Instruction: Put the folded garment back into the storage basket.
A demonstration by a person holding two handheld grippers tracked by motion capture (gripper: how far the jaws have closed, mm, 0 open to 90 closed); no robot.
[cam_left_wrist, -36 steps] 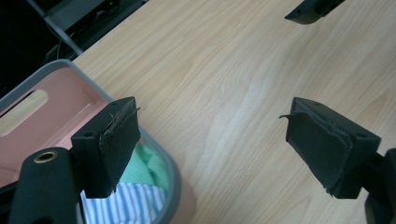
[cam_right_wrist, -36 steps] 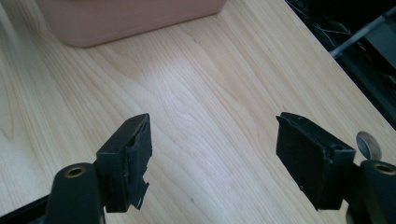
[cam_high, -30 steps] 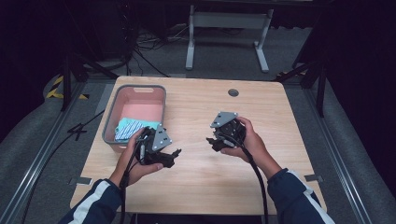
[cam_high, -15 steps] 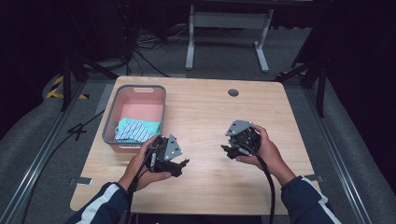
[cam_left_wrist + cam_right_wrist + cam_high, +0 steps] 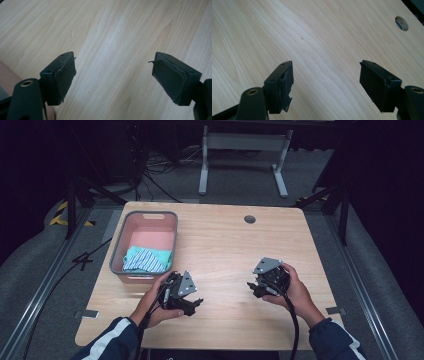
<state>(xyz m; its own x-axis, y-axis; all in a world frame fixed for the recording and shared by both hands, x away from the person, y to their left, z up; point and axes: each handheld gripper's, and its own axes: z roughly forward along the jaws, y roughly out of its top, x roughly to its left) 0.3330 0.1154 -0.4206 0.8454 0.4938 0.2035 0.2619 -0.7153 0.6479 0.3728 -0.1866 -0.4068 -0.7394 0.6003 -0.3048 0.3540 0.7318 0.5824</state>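
My left gripper (image 5: 192,304) sits low over the wooden table (image 5: 225,245), just in front of the pink basket (image 5: 120,251), held in the person's left hand. In the left gripper view its jaws (image 5: 113,77) stand wide apart with only bare wood between them. My right gripper (image 5: 253,288) is held at the table's right front, pointing left toward the middle. Its jaws (image 5: 327,85) are open too, over bare wood. A folded teal striped cloth (image 5: 146,260) lies inside the basket, behind the left gripper.
A round cable hole (image 5: 250,219) sits near the table's far edge, also visible as a hole (image 5: 401,23) in the right gripper view. A metal stand (image 5: 243,157) and cables lie on the floor behind the table. Rails run along both sides.
Both hands have drawn back toward the table's front edge and sunk lower. The right gripper also shifted right. Jaws of both stay apart as before.
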